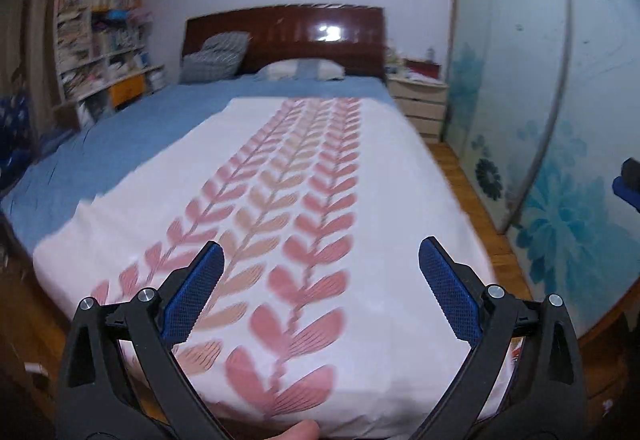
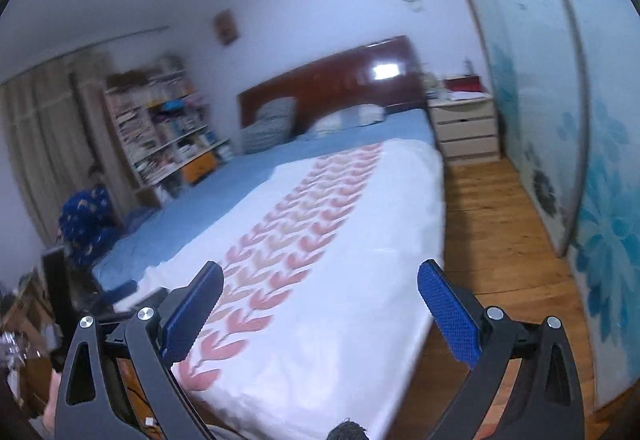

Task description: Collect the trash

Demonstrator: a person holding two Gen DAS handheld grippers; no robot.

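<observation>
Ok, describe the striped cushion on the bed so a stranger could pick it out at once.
Start at the glossy dark-red headboard at the far end of the bed. The striped cushion leans upright against its left end, on the blue sheet. Its grey-and-white stripes and propped-up pose set it apart from the pale pillow lying flat beside it.

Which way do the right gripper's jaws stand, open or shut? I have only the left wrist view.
Observer: Open. The right gripper has nothing between its jaws, only the bedspread beyond.
Operator: Any trash on the floor beside the bed?
Observer: None that I can see on the wood floor from the nightstand to the foot, though blur could hide small scraps.
Operator: Anything left of the bed?
Observer: A dark blue patterned cloth is heaped there, in front of beige curtains.
</observation>
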